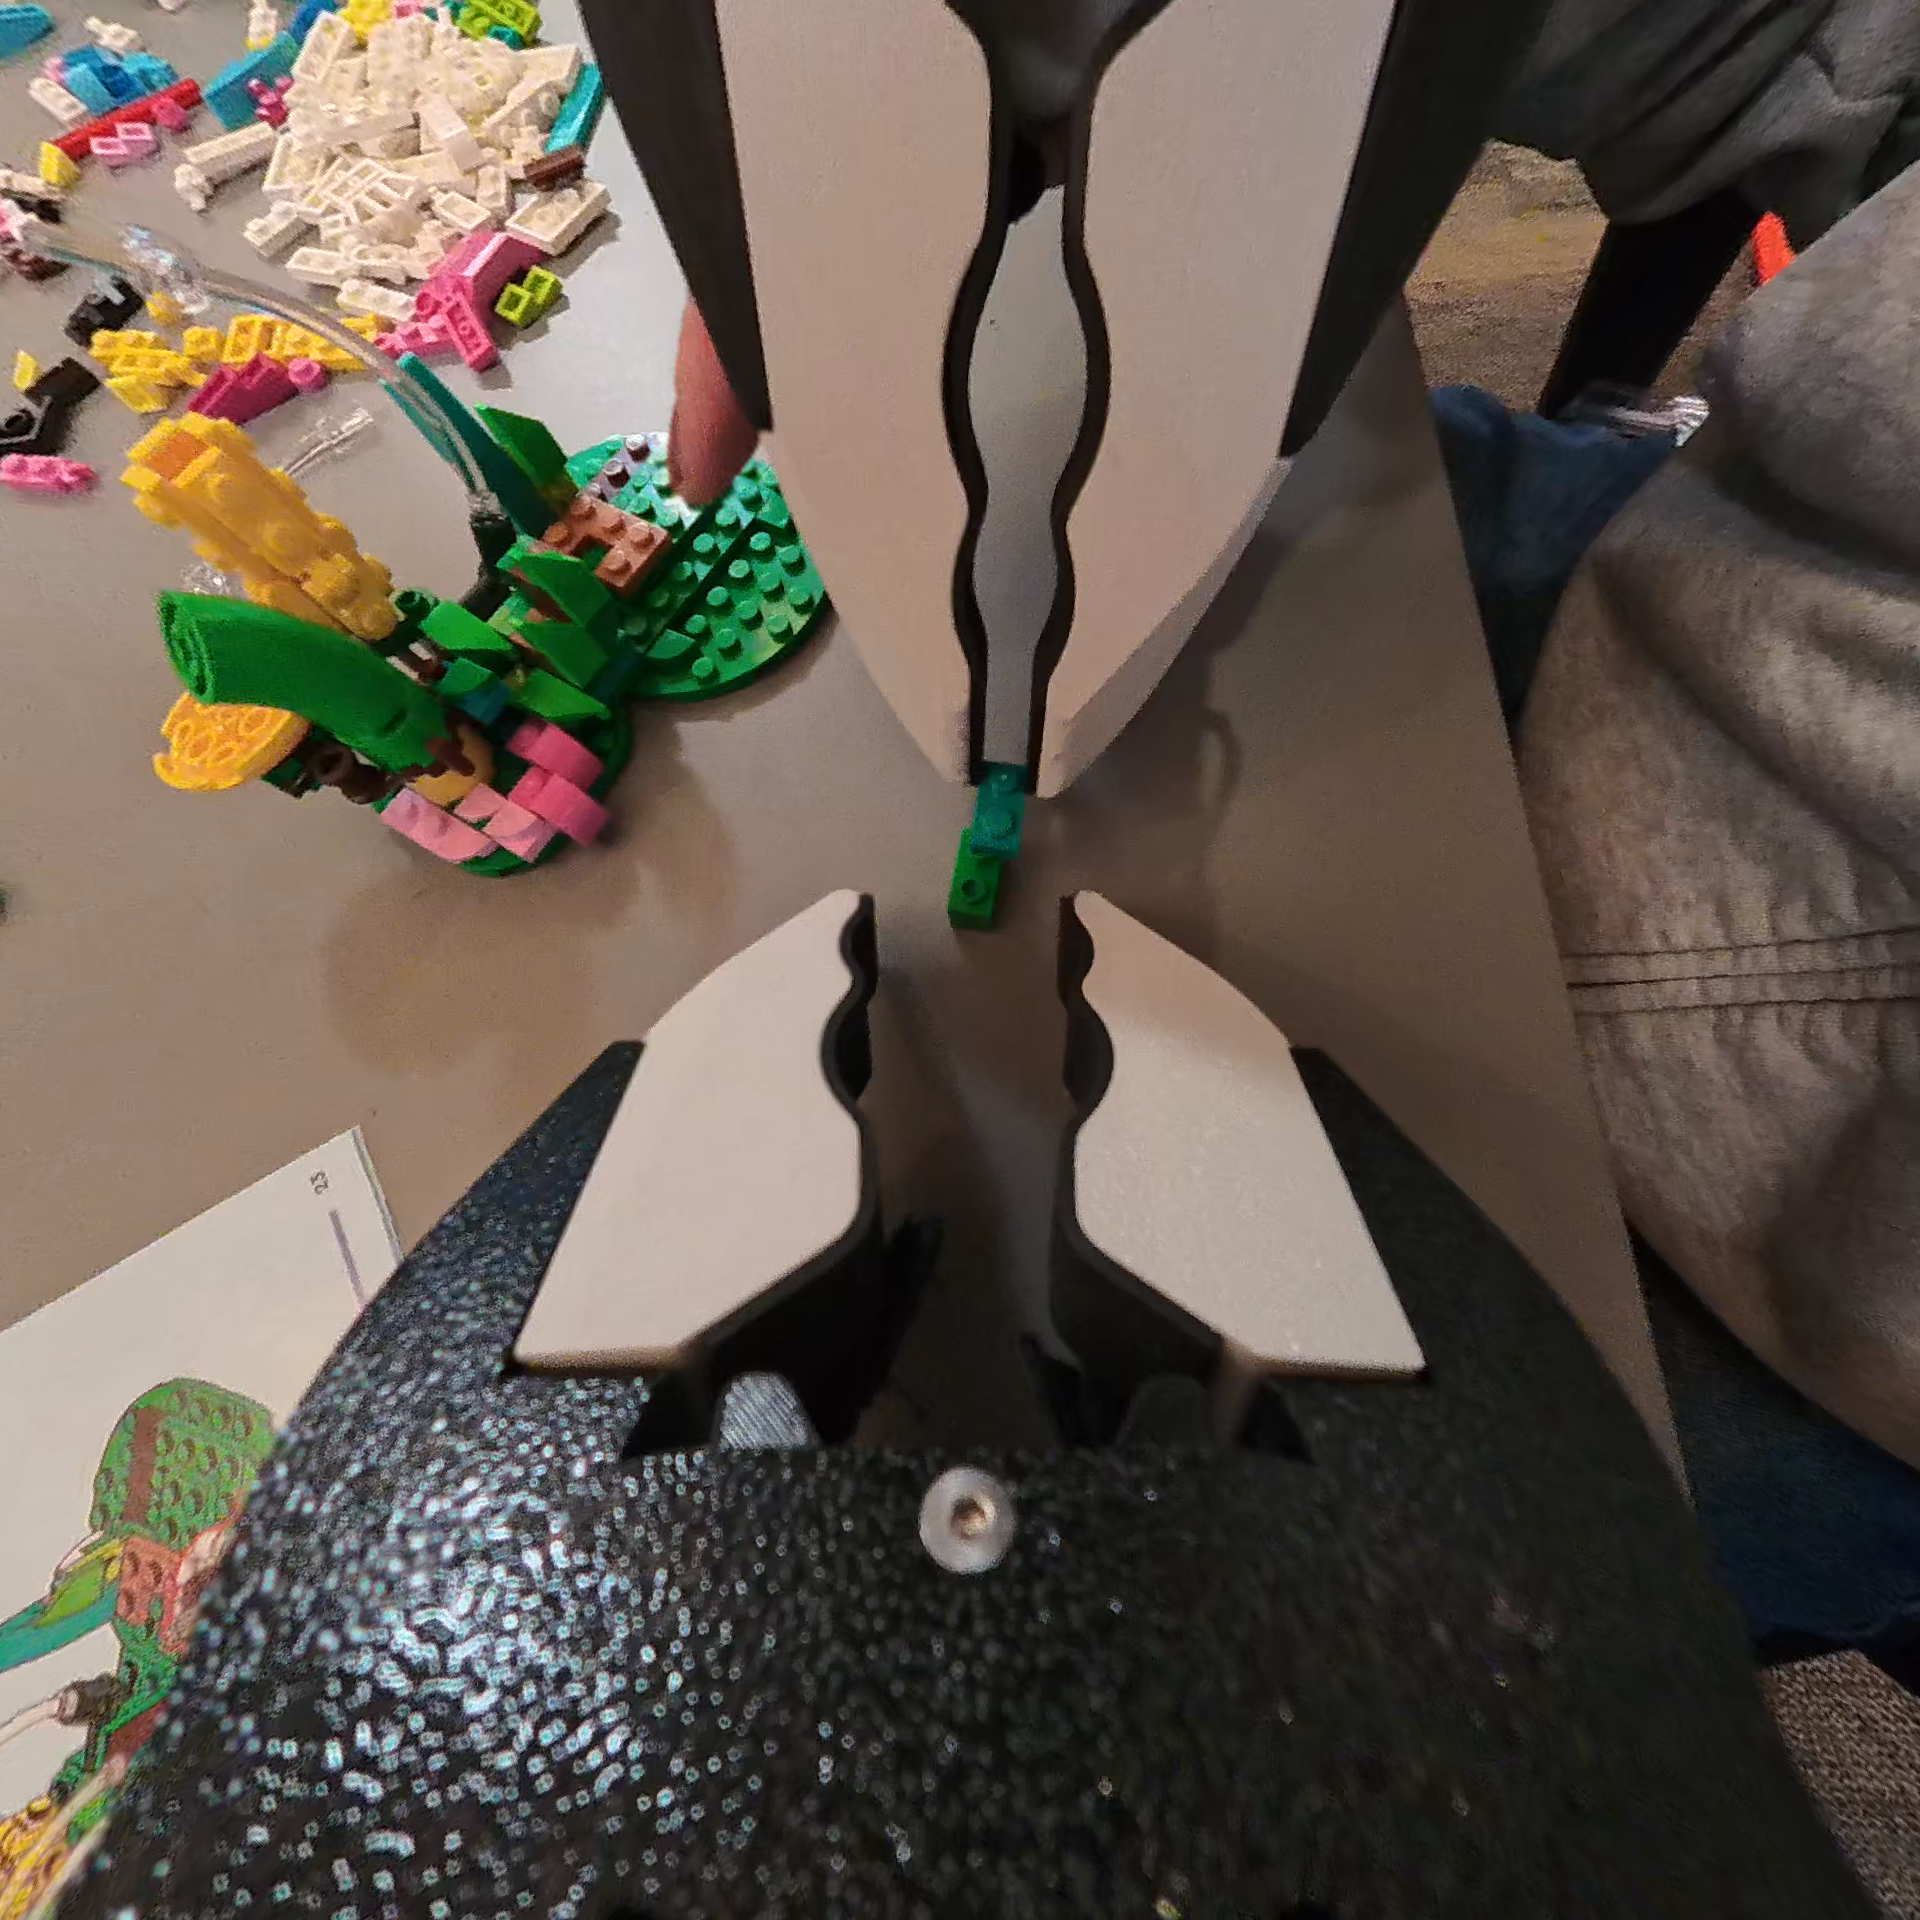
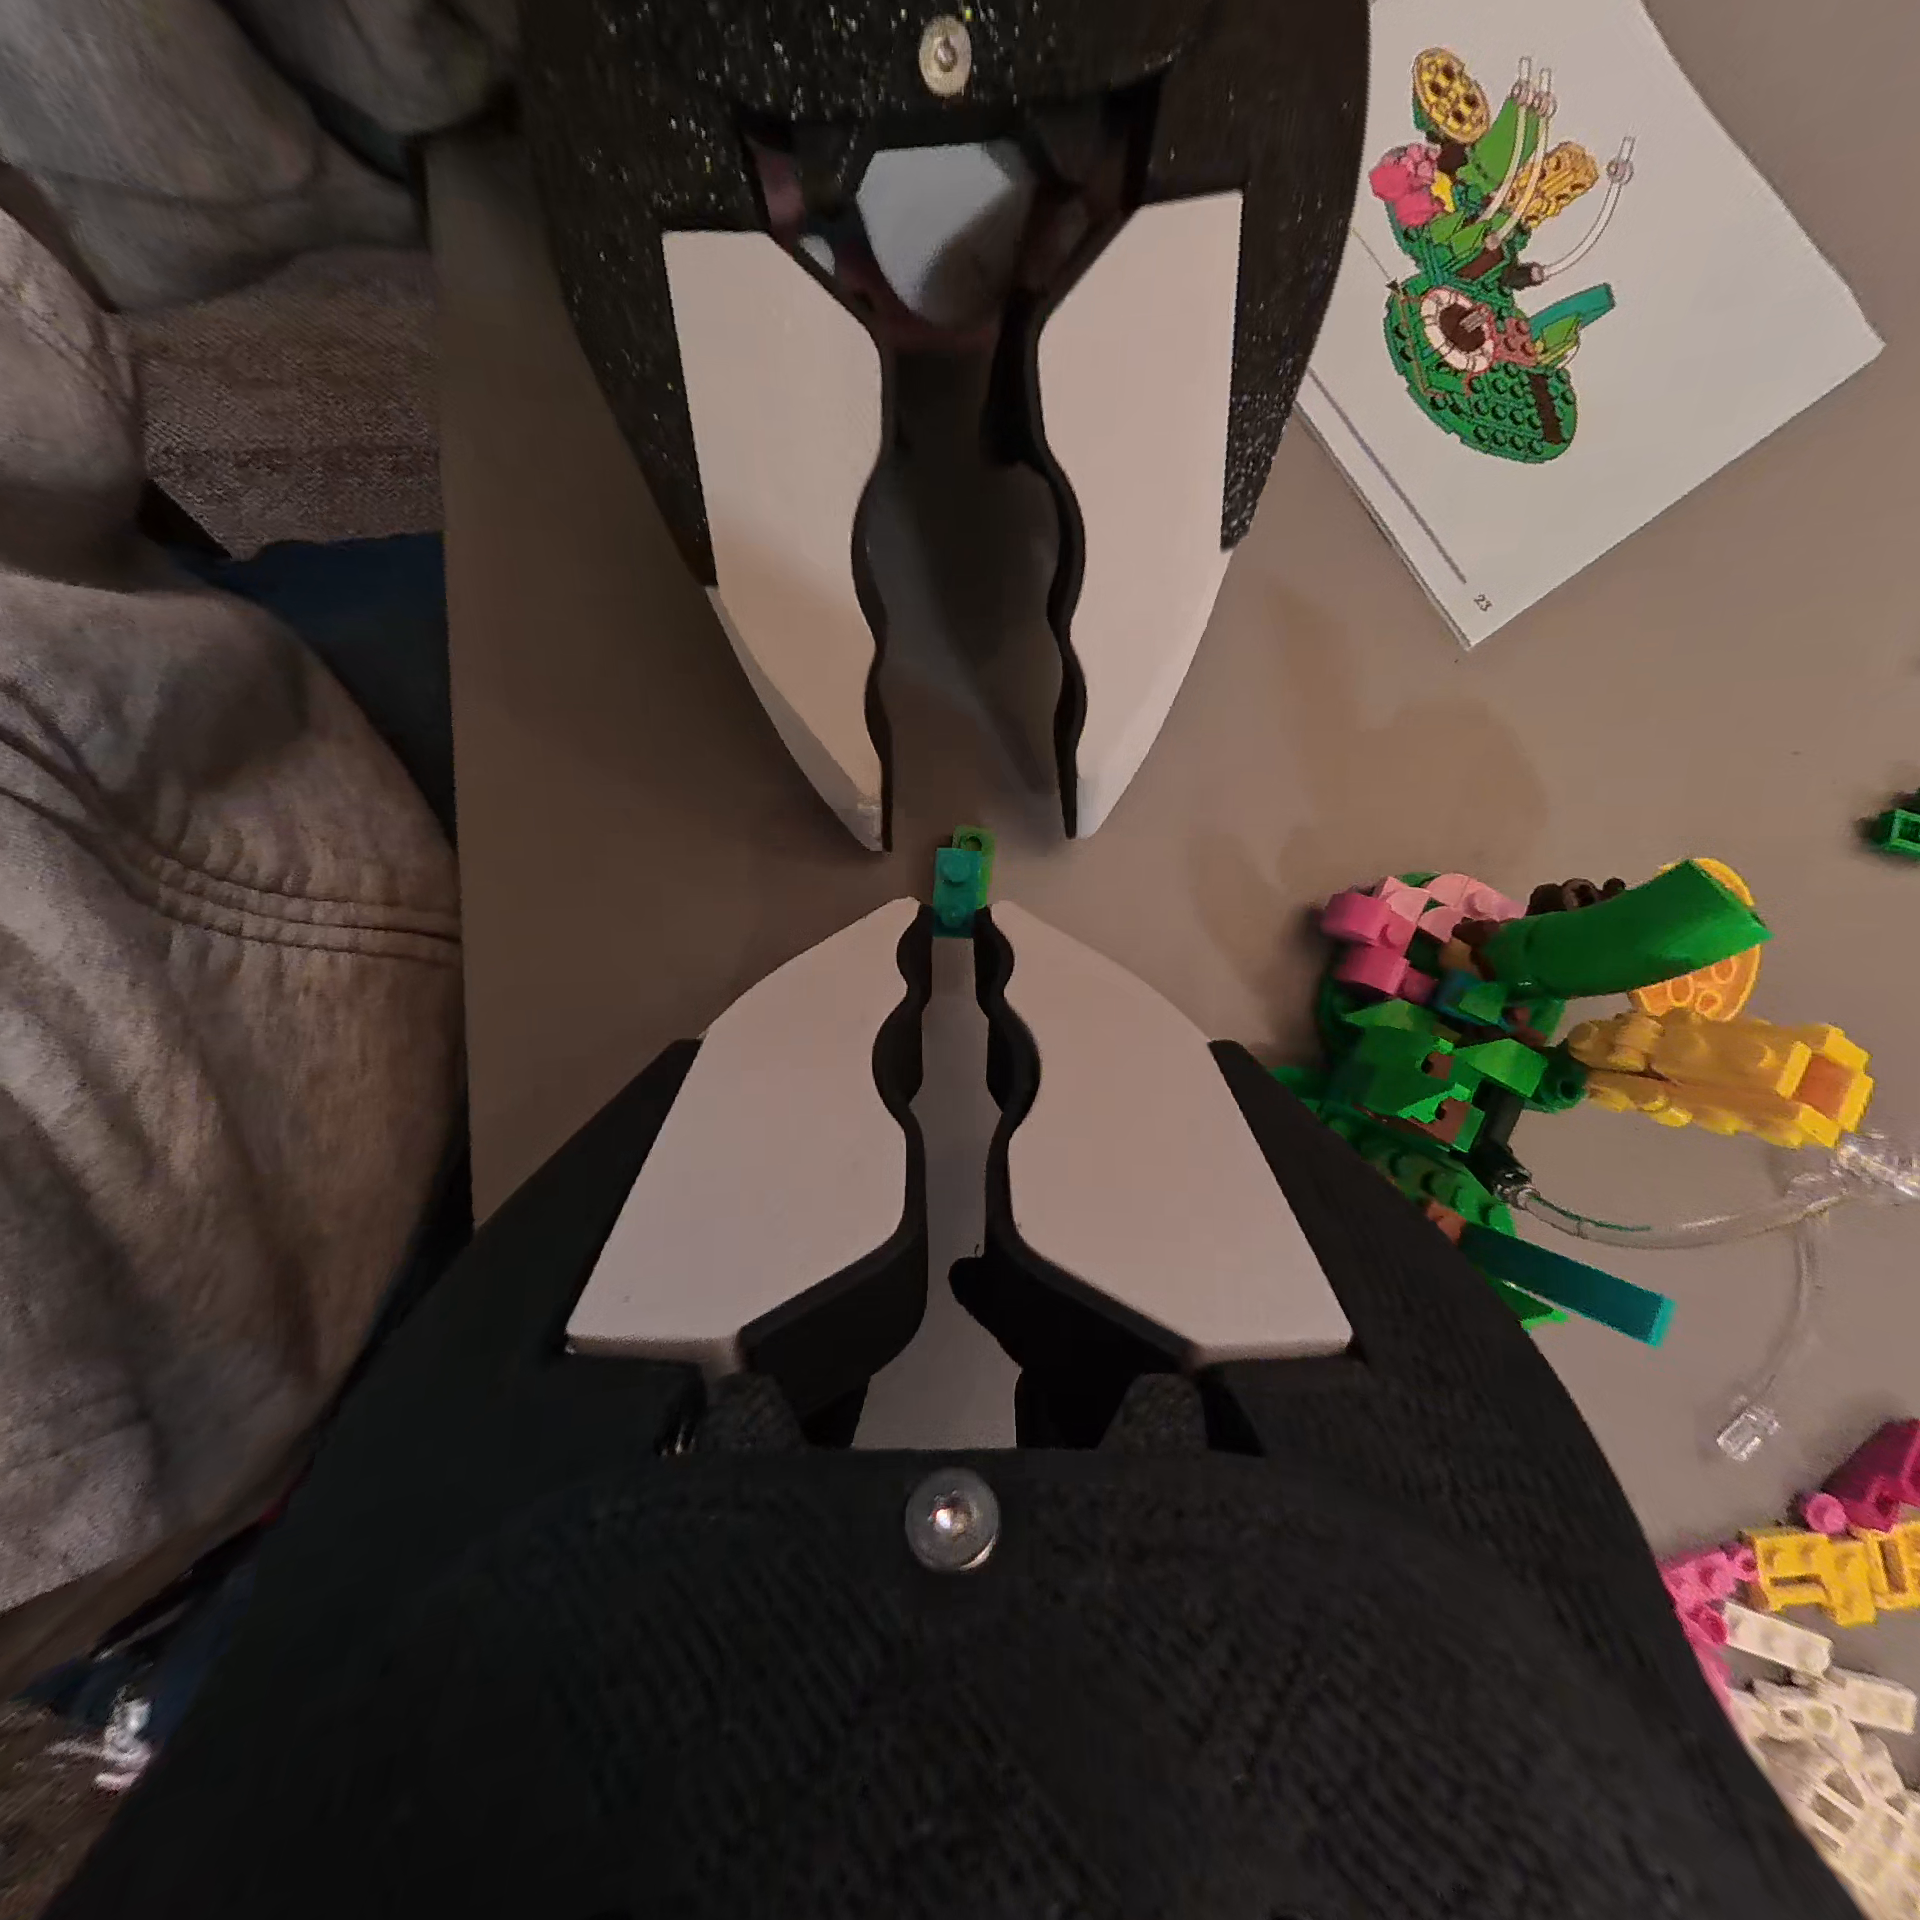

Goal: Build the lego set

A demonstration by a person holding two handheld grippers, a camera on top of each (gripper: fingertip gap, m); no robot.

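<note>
Pinching a small teal-and-green brick piece (image 2: 958,891) at frame centre, the right gripper (image 2: 954,914) faces the left gripper (image 1: 966,914), whose jaws stand apart around nothing.

Dim, warm indoor light; soft shadows on the table (image 1: 260,987). Strong wide-angle bending at edges; slight blur, possibly motion, throughout.

A half-built flower model (image 1: 436,665) of green, yellow and pink bricks stood on the grey table (image 1: 520,997), to the left of the left hand-held gripper (image 1: 966,914) and a little ahead of it. Farther ahead on the left lay a heap of white bricks (image 1: 416,156), with loose pink, yellow and blue pieces around it. An open instruction booklet (image 1: 187,1403) lay near this hand-held gripper, at its left side. Grey cloth (image 1: 1714,831) was on its right.
</note>
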